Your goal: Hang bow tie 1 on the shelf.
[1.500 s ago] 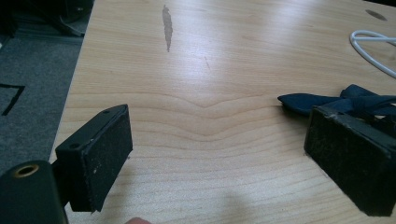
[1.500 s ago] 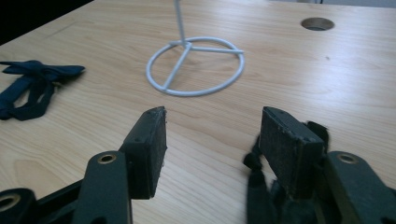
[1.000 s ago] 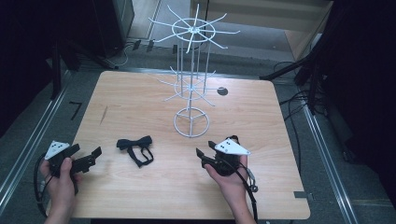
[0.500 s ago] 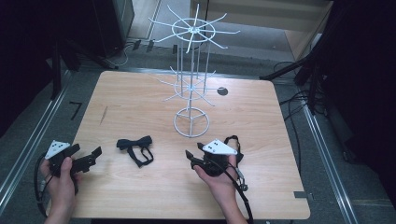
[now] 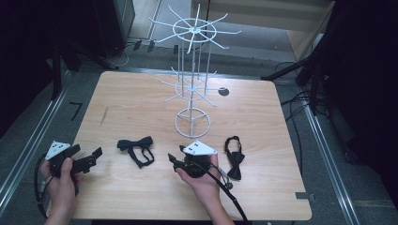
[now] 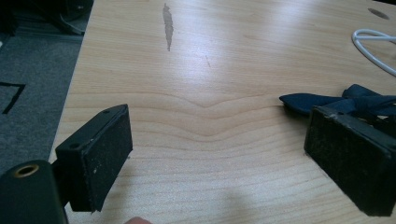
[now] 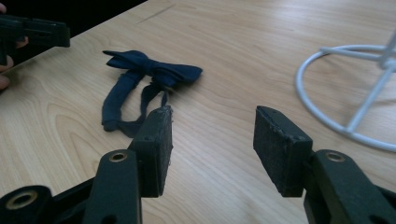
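A dark bow tie [image 5: 136, 148] with its strap looped lies on the wooden table [image 5: 141, 103] near the front. My left gripper [image 5: 87, 155] rests to its left, open and empty. In the left gripper view [image 6: 219, 135] one end of the bow tie [image 6: 336, 100] shows just past the right jaw. My right gripper [image 5: 176, 159] sits to the right of this tie, open and pointing at it. The right gripper view [image 7: 212, 135] has the bow tie [image 7: 149, 70] ahead of the left jaw, apart from it. A second bow tie [image 5: 233, 157] lies right of that hand.
A tall white wire rack [image 5: 191, 70] with spoke arms stands mid-table, its ring base [image 5: 192, 123] just beyond my right gripper. The ring base [image 7: 336, 88] lies close to the right jaw. A dark round hole [image 5: 224, 92] marks the table's far side.
My right gripper has moved left toward the first bow tie. The second bow tie now lies in plain sight to its right. The left gripper has stayed put.
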Demonstrator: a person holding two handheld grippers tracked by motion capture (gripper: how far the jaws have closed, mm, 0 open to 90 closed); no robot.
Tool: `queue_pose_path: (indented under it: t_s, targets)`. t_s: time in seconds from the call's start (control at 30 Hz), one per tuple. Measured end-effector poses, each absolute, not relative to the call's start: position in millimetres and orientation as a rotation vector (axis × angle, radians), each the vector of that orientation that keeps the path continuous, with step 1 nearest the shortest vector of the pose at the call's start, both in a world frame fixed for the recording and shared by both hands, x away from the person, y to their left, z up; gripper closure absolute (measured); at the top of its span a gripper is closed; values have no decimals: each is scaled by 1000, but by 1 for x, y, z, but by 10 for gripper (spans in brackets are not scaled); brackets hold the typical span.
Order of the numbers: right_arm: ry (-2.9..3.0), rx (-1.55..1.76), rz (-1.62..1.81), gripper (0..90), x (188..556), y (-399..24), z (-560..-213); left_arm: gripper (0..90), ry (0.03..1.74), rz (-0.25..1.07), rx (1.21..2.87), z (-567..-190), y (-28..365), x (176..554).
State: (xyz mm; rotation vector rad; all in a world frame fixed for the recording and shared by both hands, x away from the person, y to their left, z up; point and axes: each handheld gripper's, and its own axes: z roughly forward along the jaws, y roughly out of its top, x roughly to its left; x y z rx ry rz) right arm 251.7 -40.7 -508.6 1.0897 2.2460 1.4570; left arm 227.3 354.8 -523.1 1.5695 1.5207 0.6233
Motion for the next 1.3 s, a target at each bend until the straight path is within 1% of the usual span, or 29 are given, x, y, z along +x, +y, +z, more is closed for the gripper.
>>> queue_pose_path:
  t_s: [0.13, 0.5, 0.7, 0.8, 0.83, 0.87, 0.93, 1.13, 1.27, 1.3]
  targets:
    - [2274, 1078, 1480, 481, 251, -26, -516, 82, 1521, 622, 1569, -523, 355, 227]
    - [2307, 1056, 1479, 482, 252, 1, -521, 82, 1526, 619, 1570, -523, 355, 228]
    - [2332, 1038, 1492, 538, 250, 16, -523, 83, 1528, 616, 1568, -523, 355, 228]
    - [2330, 1050, 1480, 538, 252, 19, -525, 82, 1529, 615, 1566, -523, 355, 228]
    - [2328, 1061, 1476, 536, 252, 21, -526, 82, 1529, 615, 1566, -523, 355, 229]
    - [2320, 1079, 1464, 509, 254, 24, -528, 83, 1530, 615, 1567, -523, 355, 229]
    - [2312, 1097, 1451, 485, 256, 28, -529, 82, 1529, 614, 1568, -523, 355, 229]
    - [2327, 1115, 1411, 474, 261, 40, -532, 82, 1530, 612, 1569, -523, 355, 229]
    - [2346, 1139, 1363, 498, 264, 45, -538, 82, 1531, 611, 1569, -523, 356, 229]
    - [2355, 1131, 1348, 539, 264, 45, -538, 82, 1532, 609, 1569, -523, 356, 229]
